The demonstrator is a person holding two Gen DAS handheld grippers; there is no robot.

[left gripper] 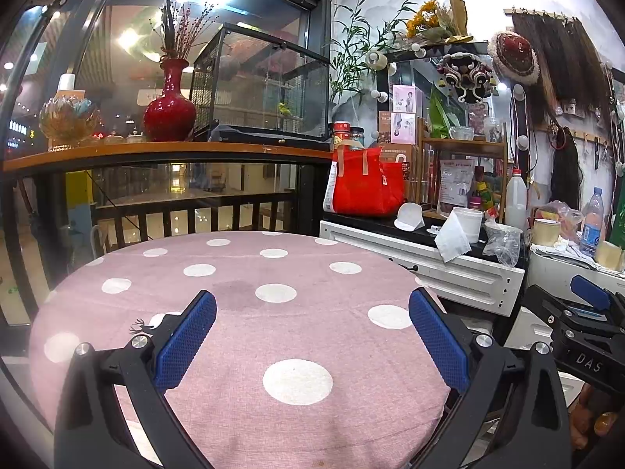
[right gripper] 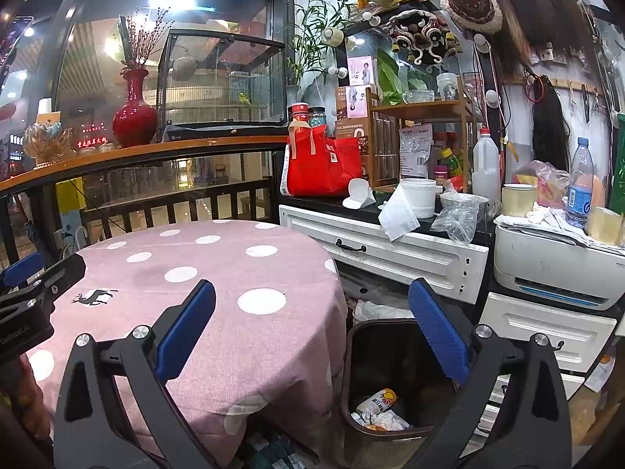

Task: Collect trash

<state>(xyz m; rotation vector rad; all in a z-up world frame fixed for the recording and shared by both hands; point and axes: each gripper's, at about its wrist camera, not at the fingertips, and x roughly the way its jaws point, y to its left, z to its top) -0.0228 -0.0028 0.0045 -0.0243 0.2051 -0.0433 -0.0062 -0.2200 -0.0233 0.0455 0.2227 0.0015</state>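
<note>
Pink polka-dot tablecloth covers the round table in the lower half of both views; no trash is visible on it. Left gripper hovers over the cloth, jaws spread, holding nothing. Right gripper hangs at the table's right edge, jaws likewise spread and empty. Black trash bin, lower centre of the right view, lies below and partly between the right claw's fingers; it holds a drink can and crumpled paper. Risk, as judged: reaching toward the crowded white cabinet could topple the plastic bag or tissue because items sit close together.
</note>
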